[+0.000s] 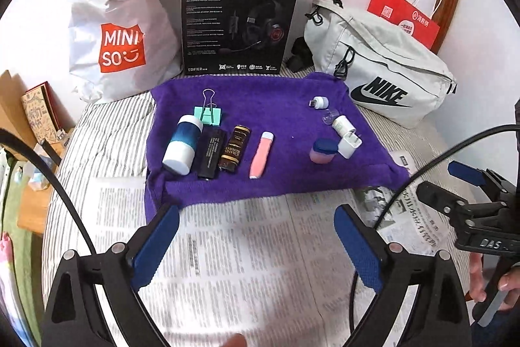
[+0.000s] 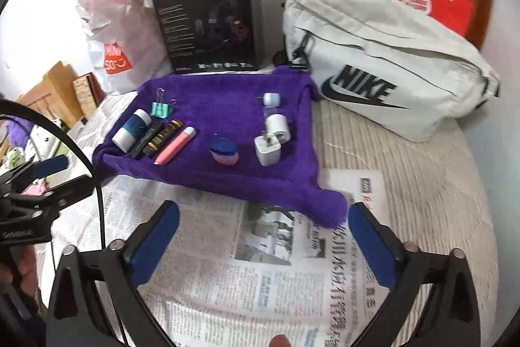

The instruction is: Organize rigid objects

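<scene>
Your left gripper (image 1: 256, 236) is spread wide with nothing between its blue pads; it hangs over the newspaper (image 1: 247, 249) just short of the purple towel's (image 1: 260, 106) near edge. Your right gripper (image 2: 263, 236) is equally wide and empty, over the newspaper by the towel's near right corner.

The small things all lie on the towel. Toward its left edge you have a close row: a white and blue tube (image 1: 182, 143), a black lighter (image 1: 210, 155), a brown lighter (image 1: 234, 153), then, slightly apart, a pink tube (image 1: 261, 154). A green binder clip (image 1: 208, 113) sits just behind the white and blue tube.

Toward the right edge a little pink jar with a blue lid (image 1: 322, 151) sits just beside a white charger (image 1: 349, 146); a white roll (image 1: 343, 124) lies right behind the charger, perhaps touching it. Further back, near the far right corner, is a small white adapter (image 1: 319, 102), and what looks like a clear cap (image 1: 329, 116) lies between it and the roll, though it is hard to make out.
</scene>
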